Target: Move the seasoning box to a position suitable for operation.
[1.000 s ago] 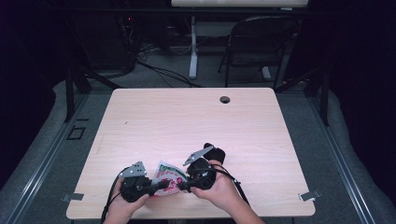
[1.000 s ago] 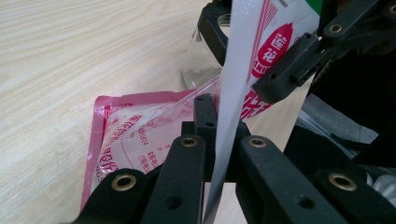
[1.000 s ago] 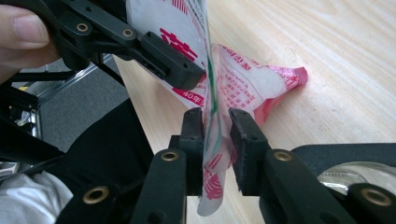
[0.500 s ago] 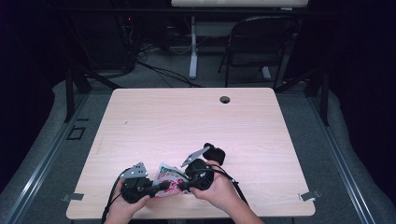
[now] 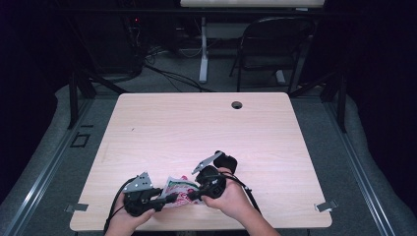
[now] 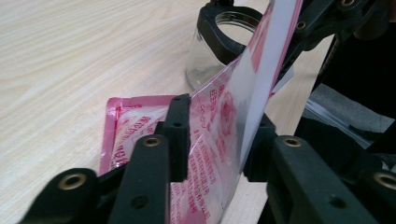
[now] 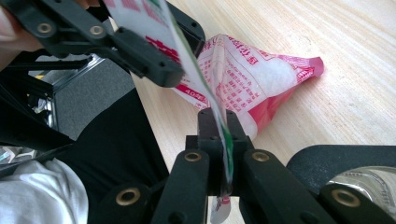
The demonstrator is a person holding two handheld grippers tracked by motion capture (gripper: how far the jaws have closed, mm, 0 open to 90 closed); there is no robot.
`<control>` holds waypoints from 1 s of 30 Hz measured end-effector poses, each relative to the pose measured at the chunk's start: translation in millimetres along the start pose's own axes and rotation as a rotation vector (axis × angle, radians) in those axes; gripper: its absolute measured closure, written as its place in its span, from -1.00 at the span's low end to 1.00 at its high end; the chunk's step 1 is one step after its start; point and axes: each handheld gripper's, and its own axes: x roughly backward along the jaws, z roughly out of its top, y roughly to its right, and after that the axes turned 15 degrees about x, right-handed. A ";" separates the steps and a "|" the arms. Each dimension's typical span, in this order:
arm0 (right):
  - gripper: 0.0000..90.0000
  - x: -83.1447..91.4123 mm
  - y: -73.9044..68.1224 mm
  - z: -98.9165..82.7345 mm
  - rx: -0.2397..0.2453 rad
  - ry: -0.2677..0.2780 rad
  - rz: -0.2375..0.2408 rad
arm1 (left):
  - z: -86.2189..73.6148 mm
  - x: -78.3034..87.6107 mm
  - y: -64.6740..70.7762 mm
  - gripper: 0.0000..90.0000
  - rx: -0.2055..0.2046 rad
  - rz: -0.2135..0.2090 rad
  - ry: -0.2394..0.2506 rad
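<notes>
Both hands sit where they were a second ago; what changes is the jaws. On the left gripper (image 5: 169,198) they have just been opening and now stand partway apart, the packet (image 5: 178,187) between them, one pad touching the film at most, no clamp that I can make out. On the right gripper (image 5: 192,196) they have just been closing and are now pinched flat on the packet's sealed edge (image 7: 223,140).

Packet: thin printed film, pink and white, pale grains inside (image 7: 275,77). It hangs between the two grippers, far end resting on the table (image 5: 206,128) beyond the left jaws. Clear jar (image 6: 210,56) behind it, near the right gripper.

Handling, my read: light, floppy, slick film; contents shift and sag toward the low end. I take it by the flat seal, not the belly, since squeezing the fill risks a slip or a burst seam. With one firm grip alone, I expect it to swing.
</notes>
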 end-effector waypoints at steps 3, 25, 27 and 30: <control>1.00 -0.1 0.6 0.7 -0.001 0.002 0.006 | 0.3 2.4 -1.6 0.28 0.005 0.021 0.015; 1.00 -0.3 2.7 5.0 0.011 0.000 0.019 | -10.1 8.7 -22.2 -0.44 0.043 0.043 0.001; 1.00 -0.1 3.2 5.0 0.011 -0.001 0.021 | -11.5 8.6 -23.7 -0.51 0.041 0.037 0.003; 1.00 0.1 3.3 4.9 0.010 -0.002 0.018 | -13.0 7.3 -24.0 -0.57 0.035 0.027 -0.005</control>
